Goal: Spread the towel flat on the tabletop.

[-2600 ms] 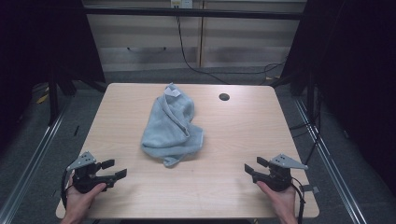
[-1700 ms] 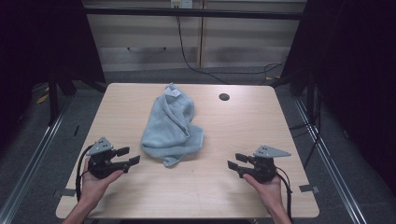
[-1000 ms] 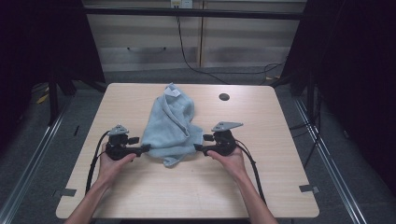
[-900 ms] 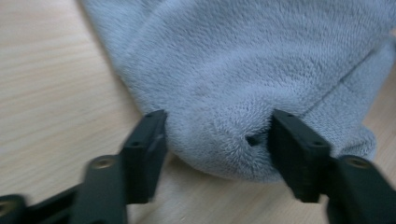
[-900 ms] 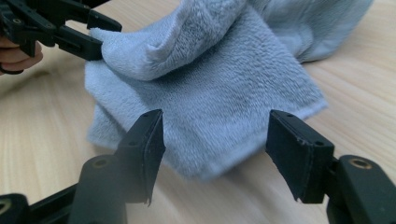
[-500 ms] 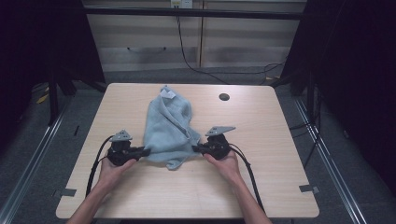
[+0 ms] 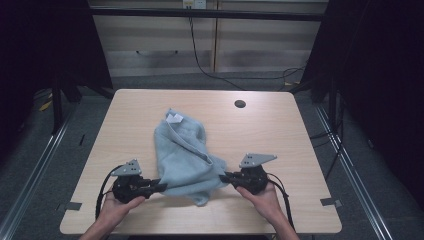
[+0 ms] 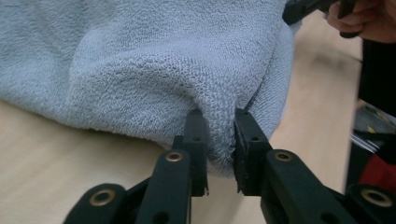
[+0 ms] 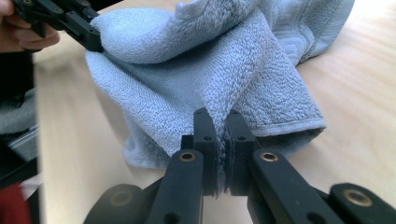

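The black fingers [image 8: 198,140] of the left gripper [image 7: 159,187] are clamped on a fold of the light blue terry towel [image 7: 185,157], having just eased a little after closing, cloth bunched between them. Those [image 9: 205,135] of the right gripper [image 7: 225,176] are pressed tight on the opposite edge, nearly meeting through it. The towel lies crumpled on the pale wooden table [image 7: 280,130], stretching away from both sets of fingers toward the far side. Each hand [image 7: 116,207] lies low and nearly level, palm cupping its gripper from behind, jaws pointing inward at each other across the towel's near end. A round dark hole [image 7: 240,104] sits well beyond the right fingers.
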### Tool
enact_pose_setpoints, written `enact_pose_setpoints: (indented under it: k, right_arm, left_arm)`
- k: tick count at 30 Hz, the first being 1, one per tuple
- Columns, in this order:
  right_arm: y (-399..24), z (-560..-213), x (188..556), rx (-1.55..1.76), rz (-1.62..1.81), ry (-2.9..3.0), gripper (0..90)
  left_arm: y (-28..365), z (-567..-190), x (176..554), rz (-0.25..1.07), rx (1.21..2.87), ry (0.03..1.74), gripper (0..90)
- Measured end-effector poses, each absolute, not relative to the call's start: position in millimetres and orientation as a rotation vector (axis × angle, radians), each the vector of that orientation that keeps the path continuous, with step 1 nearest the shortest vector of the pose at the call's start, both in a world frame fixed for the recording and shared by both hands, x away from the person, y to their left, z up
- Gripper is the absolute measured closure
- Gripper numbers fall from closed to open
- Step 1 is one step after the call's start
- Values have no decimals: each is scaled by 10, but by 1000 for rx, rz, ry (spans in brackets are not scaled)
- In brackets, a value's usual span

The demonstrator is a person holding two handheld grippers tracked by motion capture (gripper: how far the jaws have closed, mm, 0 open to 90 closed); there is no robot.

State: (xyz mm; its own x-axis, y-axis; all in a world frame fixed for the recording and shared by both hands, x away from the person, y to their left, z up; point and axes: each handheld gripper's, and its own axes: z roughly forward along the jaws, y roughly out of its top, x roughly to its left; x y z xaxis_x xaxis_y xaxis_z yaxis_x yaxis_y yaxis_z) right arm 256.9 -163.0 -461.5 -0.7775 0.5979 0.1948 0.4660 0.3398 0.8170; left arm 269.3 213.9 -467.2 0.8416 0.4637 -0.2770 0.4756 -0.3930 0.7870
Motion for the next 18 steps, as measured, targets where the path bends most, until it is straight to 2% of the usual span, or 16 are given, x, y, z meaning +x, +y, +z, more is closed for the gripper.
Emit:
enact_pose_setpoints:
  k: [3,4,9,12,14,16,18]
  right_arm:
    - [-1663,-4615,2451,969,1414,2471,857]
    - [-1700,-4615,2357,963,1394,2479,856]
    - [-1885,-4638,2306,998,1368,2450,852]
    - [-1930,-4652,2313,1018,1399,2442,852]
    - [-1921,-4658,2308,1006,1387,2447,852]
    - [-1900,-4657,2285,1001,1378,2466,846]
    - [-1895,-4645,2259,987,1383,2471,758]
  left_arm:
    - [2141,-4644,2654,-19,2024,682,696]
    - [2138,-4592,2698,6,2011,688,619]
    - [2054,-4506,2865,48,1978,696,497]
    - [1978,-4522,3045,63,1962,718,473]
    - [1981,-4531,3157,97,1946,759,520]
    - [2058,-4554,3244,71,1879,812,575]
    - [2110,-4583,3296,86,1873,850,555]
